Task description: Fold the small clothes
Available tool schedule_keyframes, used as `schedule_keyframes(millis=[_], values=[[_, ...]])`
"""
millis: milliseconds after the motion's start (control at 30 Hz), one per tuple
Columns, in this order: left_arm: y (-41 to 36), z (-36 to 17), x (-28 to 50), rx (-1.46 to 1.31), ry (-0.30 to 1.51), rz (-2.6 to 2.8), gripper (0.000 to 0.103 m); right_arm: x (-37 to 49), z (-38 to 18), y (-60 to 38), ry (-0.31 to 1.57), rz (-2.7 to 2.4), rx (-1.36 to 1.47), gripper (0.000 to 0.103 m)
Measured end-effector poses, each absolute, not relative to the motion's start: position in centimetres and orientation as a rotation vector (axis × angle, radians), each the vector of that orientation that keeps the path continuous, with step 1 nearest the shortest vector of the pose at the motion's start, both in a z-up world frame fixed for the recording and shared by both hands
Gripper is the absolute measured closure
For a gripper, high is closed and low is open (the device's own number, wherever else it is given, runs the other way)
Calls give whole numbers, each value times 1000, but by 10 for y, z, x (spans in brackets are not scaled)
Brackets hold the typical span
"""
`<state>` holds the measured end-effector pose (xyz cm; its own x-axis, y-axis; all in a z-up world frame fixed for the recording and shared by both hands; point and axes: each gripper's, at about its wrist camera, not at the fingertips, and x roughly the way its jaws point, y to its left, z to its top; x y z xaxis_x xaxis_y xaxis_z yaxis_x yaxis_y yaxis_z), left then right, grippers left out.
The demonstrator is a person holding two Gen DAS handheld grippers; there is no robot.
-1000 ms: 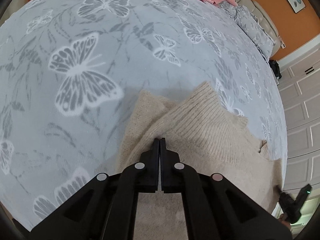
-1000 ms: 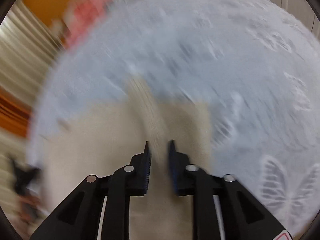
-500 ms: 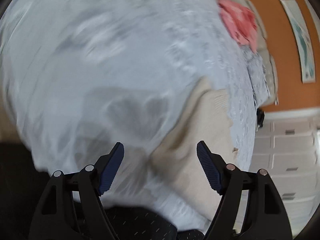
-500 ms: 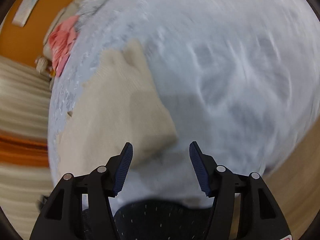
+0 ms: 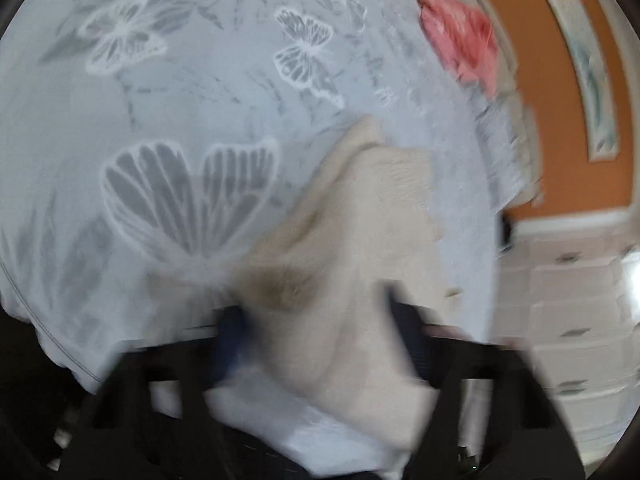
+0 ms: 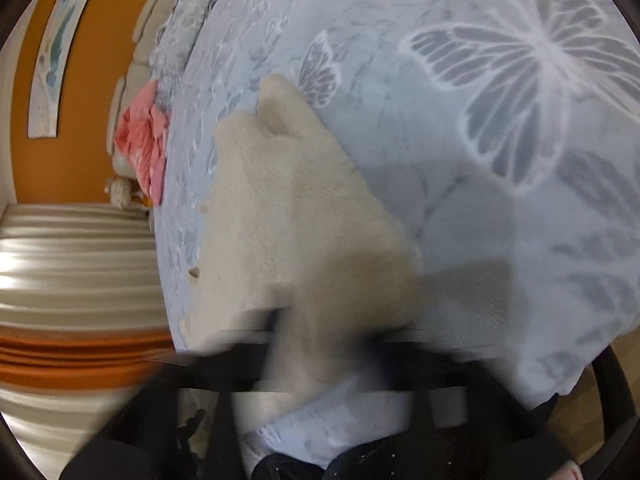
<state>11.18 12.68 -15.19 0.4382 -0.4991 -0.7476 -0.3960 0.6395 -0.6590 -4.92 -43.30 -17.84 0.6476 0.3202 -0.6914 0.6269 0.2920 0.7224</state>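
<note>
A beige knit garment [image 5: 360,240] lies partly folded on the pale blue butterfly bedspread [image 5: 160,100], near the bed's front edge. It also shows in the right wrist view [image 6: 288,208]. My left gripper [image 5: 316,332] is blurred by motion, its fingers wide apart on either side of the garment's near edge. My right gripper [image 6: 328,344] is also blurred, its fingers apart around the garment's near corner. Neither visibly holds the fabric.
A pink garment [image 5: 464,40] lies at the far end of the bed, by the cushions; it also shows in the right wrist view [image 6: 144,140]. Orange wall, a picture [image 5: 588,80] and white drawers [image 5: 568,304] stand beyond. Curtains [image 6: 72,272] hang on the other side.
Both grippers opened, letting go of the beige garment, and pulled back to the bed's near edge. They now move low toward the garment's near edge, with strong blur.
</note>
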Motion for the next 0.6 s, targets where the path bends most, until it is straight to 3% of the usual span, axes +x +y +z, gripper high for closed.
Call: schedule_keyframes(millis=[167,300,367,433,467,500,533,600], values=[[150,-138,94,-970,1117,-56,92,-63,-132,-431,831,-231,1112,94],[158,-166,86,-955,1192,-8,92,-65,-183,-440,993,-307,1126,95],[160,-171,83,-989,1181,7,91,-69,-189,-440,955,-306,1198,94],[157,-166,85,-980,1177,0,83,-66,-180,-434,951,-296,1172,90],[157,-163,86,-980,1174,-4,82,-63,-174,-430,974,-304,1136,82],[157,-161,87,-983,1171,-4,72,-64,-168,-429,987,-323,1103,79],[157,-159,89,-988,1163,-2,56,-65,-162,-429,986,-344,1082,78],[159,-153,90,-997,1130,36,38,-74,-147,-431,950,-398,1071,72]])
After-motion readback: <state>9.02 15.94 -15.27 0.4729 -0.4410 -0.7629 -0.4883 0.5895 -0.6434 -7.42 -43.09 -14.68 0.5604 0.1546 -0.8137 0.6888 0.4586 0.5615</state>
